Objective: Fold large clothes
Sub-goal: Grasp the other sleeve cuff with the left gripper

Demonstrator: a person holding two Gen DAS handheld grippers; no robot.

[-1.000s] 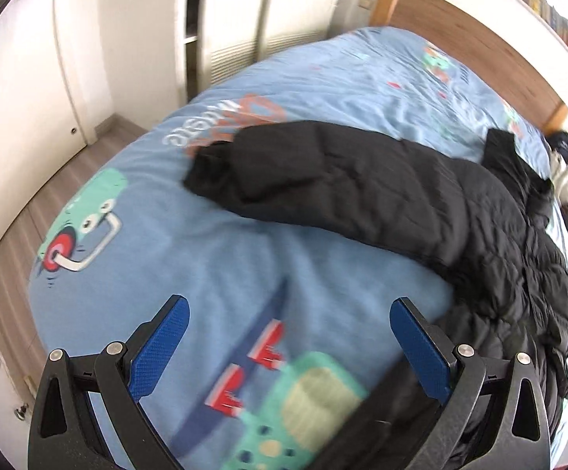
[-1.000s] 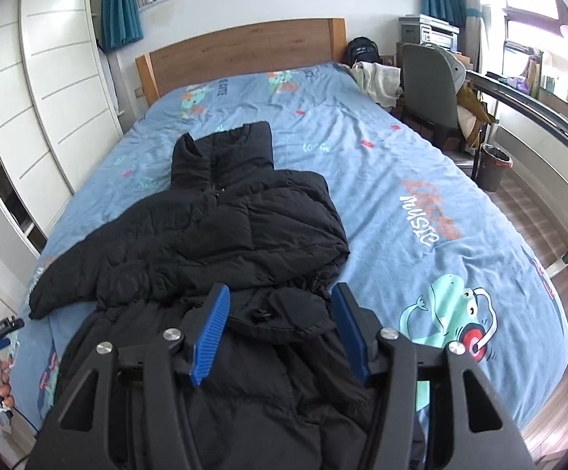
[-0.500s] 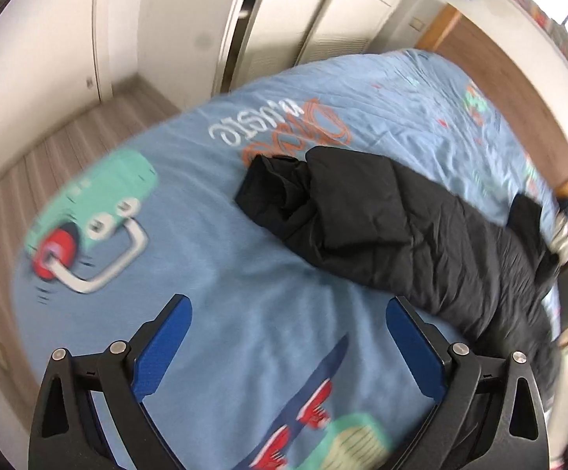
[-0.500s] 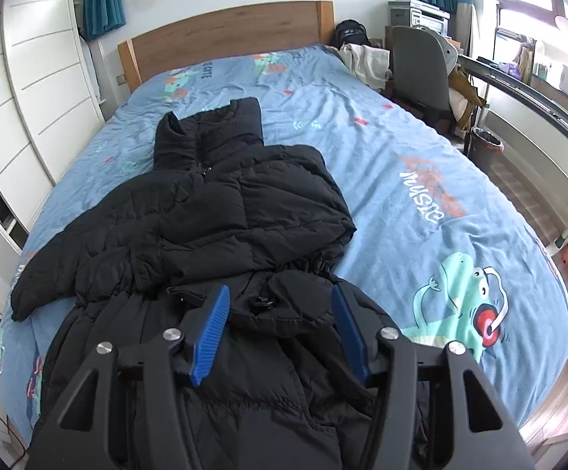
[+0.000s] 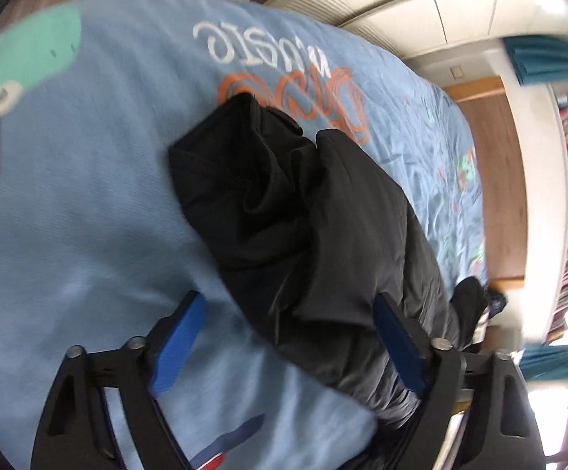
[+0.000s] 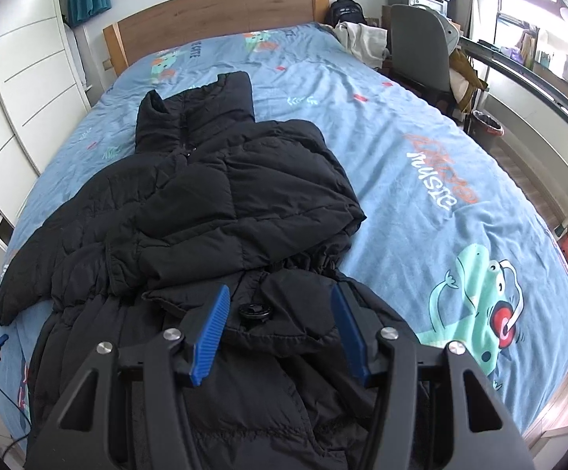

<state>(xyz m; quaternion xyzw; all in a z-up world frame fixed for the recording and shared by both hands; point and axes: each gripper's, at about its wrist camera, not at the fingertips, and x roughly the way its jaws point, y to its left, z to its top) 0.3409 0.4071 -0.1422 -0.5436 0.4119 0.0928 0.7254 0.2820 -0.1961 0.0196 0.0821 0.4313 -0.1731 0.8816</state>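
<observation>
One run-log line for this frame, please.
stage: sleeve fold | left claw: open, over outstretched sleeve | right claw: open, above jacket | bed: jacket flat, other sleeve folded in

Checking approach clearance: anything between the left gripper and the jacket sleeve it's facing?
Nothing visible. The left gripper is open, and the black jacket's sleeve lies on the blue bedspread right ahead, partly between the fingers already. Only bare bedding beside it. The view is motion-blurred, so small items could be missed.
</observation>
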